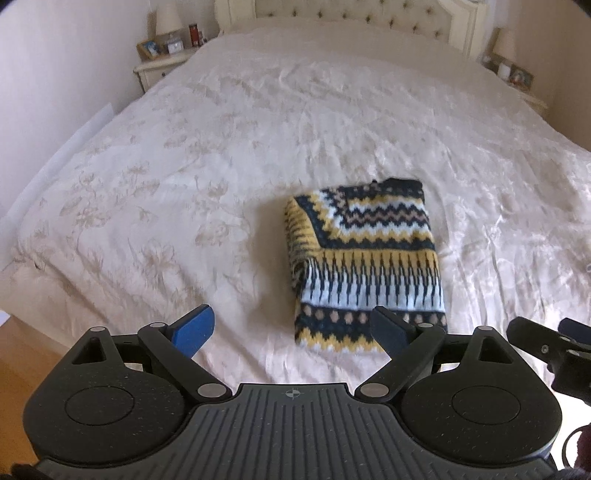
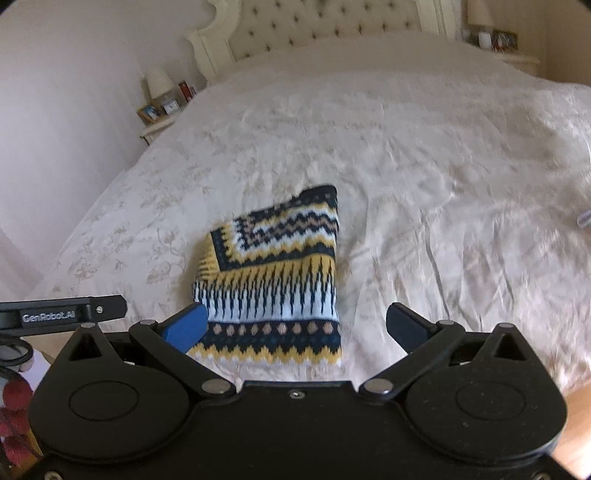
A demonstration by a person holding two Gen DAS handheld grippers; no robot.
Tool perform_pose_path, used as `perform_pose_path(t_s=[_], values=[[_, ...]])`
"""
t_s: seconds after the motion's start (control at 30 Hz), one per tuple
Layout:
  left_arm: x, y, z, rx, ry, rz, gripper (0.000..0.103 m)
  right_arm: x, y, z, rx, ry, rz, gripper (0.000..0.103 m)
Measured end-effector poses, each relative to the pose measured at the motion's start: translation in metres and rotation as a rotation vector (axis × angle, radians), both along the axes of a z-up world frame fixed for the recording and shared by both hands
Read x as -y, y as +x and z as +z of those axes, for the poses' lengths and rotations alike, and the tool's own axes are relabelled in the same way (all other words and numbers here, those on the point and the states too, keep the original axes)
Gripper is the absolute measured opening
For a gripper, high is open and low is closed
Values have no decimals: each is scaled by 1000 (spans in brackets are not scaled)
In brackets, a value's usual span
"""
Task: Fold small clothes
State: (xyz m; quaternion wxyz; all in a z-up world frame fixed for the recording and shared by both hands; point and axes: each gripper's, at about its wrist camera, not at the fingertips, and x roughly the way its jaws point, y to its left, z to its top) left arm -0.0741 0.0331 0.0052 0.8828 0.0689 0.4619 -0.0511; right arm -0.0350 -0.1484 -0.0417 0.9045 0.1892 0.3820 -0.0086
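Note:
A small knitted sweater (image 1: pixel 365 266), patterned in navy, yellow, white and tan, lies folded into a neat rectangle on the bed near its front edge. It also shows in the right wrist view (image 2: pixel 277 280). My left gripper (image 1: pixel 291 328) is open and empty, hanging just in front of the sweater's near left corner. My right gripper (image 2: pixel 295 325) is open and empty, just in front of the sweater's near edge, its left finger (image 2: pixel 184 326) over the sweater's near left corner. Neither gripper touches the sweater.
The bed (image 1: pixel 221 147) has a cream floral bedspread and a tufted headboard (image 1: pixel 351 11). Nightstands with lamps and frames stand at the far left (image 1: pixel 162 55) and far right (image 1: pixel 513 70). The other gripper's body (image 2: pixel 62 314) shows at the left.

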Motion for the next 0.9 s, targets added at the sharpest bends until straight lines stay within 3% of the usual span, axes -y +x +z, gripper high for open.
perform_pose_path(t_s=[0.5,0.9], values=[[1,-9,-18,-113,-15,2,91,3,-9,-7,-77,-3,-10,102],[2,-9,-25,-133,-4,3,91,0,-8,-7,-78,-4,-3,102]])
